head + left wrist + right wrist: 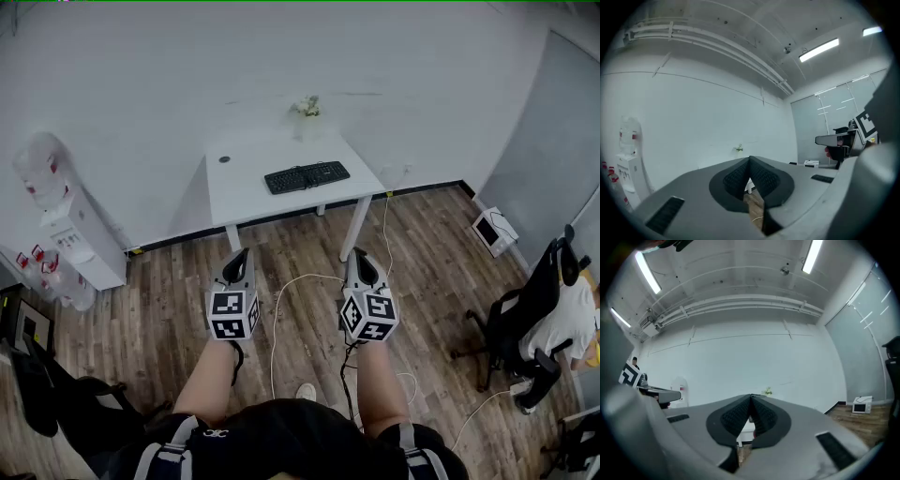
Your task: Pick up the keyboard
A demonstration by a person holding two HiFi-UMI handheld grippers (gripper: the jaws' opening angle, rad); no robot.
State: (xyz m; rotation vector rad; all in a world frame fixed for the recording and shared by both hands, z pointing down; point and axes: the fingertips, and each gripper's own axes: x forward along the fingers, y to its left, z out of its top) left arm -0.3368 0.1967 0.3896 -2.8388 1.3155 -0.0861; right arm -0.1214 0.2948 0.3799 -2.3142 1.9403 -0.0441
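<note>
Keyboard (307,176) is lying untouched by the front edge of the desk (239,192) while the left gripper (238,255) and right gripper (360,255) are hovering well short of it, both closed and empty, leaving the whole pickup to do.

- The keyboard (307,176) lies on the worktop (242,192), right of its middle.
- A plant (307,116) stands on the worktop at its rear edge, behind the keyboard.
- A water dispenser (71,231) stands left of the worktop, against the wall (187,75).
- An office chair (527,317) stands well right of the worktop, further forward.
- The left tool (240,254) and the right tool (359,255) are side by side before the worktop, apart from it.
- A cable (278,309) lies on the floor (441,253) before the worktop, between both tools.
</note>
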